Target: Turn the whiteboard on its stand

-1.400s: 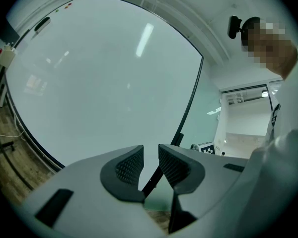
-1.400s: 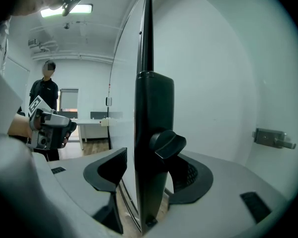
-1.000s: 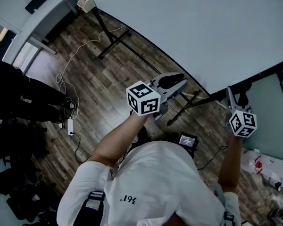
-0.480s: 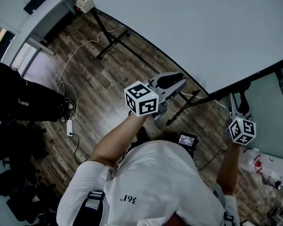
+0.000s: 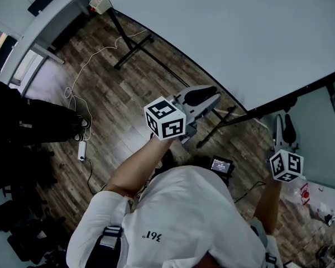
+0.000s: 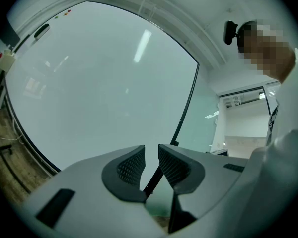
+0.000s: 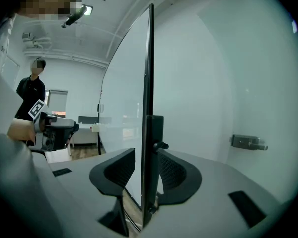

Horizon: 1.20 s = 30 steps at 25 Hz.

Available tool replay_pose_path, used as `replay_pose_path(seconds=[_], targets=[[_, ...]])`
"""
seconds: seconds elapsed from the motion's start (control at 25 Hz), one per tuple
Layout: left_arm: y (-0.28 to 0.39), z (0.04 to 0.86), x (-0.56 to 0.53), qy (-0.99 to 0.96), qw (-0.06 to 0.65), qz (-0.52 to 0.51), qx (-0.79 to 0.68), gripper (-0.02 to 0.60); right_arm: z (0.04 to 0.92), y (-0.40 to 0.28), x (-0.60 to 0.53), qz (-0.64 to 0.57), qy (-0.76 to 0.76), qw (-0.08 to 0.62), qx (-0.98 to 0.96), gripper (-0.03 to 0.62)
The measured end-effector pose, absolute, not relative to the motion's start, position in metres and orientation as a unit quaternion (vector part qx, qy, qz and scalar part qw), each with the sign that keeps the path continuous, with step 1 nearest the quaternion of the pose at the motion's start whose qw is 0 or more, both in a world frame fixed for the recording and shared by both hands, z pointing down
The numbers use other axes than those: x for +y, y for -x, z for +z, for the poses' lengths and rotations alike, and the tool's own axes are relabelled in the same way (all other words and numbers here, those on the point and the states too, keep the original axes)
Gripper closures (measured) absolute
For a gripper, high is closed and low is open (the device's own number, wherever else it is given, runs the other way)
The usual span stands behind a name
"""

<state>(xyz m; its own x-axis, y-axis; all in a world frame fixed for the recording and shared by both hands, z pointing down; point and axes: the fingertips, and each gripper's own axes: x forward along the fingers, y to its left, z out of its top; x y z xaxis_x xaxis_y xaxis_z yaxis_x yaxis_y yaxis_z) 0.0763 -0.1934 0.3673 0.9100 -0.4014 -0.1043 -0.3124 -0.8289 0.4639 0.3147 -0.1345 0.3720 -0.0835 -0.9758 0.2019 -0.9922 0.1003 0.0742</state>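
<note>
Wood-plank floor (image 5: 128,99), pale wall (image 7: 228,83) behind.

Right claw (image 7: 146,155): the jaws have just been closing. They are now narrow and clamped on the black edge frame of the whiteboard (image 7: 148,73), which stands edge-on between the pads. The board face runs off toward 10 o'clock.

Left claw (image 6: 151,155): pads a narrow slit apart, nothing between them. It is aimed at the white face and is clear of it.

Head view: the whiteboard fills 12 to 3 o'clock on its black stand (image 5: 135,48). The right claw is at 4 o'clock by the board's lower corner. The left claw is near centre, just short of the lower edge. A white cable (image 5: 86,74) trails over the floor at 9 o'clock to a power strip (image 5: 82,149).

Right gripper view: a second person (image 7: 32,90) stands at 9 o'clock.
</note>
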Motion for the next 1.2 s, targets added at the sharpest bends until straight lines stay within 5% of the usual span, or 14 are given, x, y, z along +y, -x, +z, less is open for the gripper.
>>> replay_pose_path(seconds=[0.36,1.2], targets=[[-0.063,0.362,-0.187,-0.95,0.222,-0.106,-0.193,0.492,0.354,-0.285,-0.12,0.021,-0.65,0.087,-0.754,0.511],[-0.028,0.325,-0.151,-0.949,0.203,-0.129,-0.205,0.492,0.302,-0.201,-0.112,-0.008,-0.584,0.041,-0.811,0.539]])
